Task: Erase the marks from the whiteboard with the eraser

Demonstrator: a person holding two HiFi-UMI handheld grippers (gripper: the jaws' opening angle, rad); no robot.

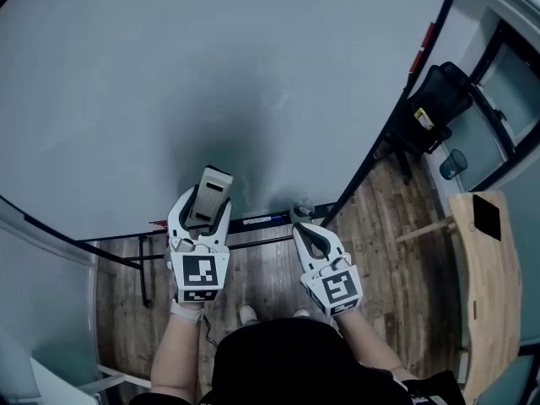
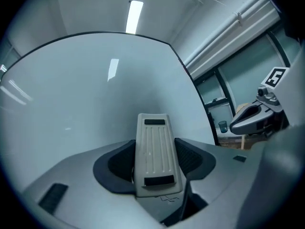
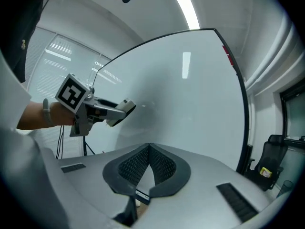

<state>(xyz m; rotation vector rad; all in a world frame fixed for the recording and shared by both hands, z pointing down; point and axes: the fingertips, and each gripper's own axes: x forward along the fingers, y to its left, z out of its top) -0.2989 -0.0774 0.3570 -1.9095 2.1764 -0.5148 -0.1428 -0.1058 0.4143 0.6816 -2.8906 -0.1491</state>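
The head view looks steeply down from above the person, taking in the whiteboard (image 1: 211, 74), the floor (image 1: 388, 226), the left tongs (image 1: 205, 202) and the right tongs (image 1: 301, 226). Each gripper view rides behind its own jaws, facing the board from close by, with the other tongs at its edge. All three views share the whiteboard.

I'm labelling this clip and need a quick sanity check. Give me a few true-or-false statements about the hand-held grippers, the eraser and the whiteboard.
1. The left hand-held gripper is shut on the eraser. True.
2. The right hand-held gripper holds a marker. False: its jaws are together with nothing between them.
3. Bold writing fills the whiteboard. False: no writing shows on it.
4. A black chair stands off the board's right side. True.
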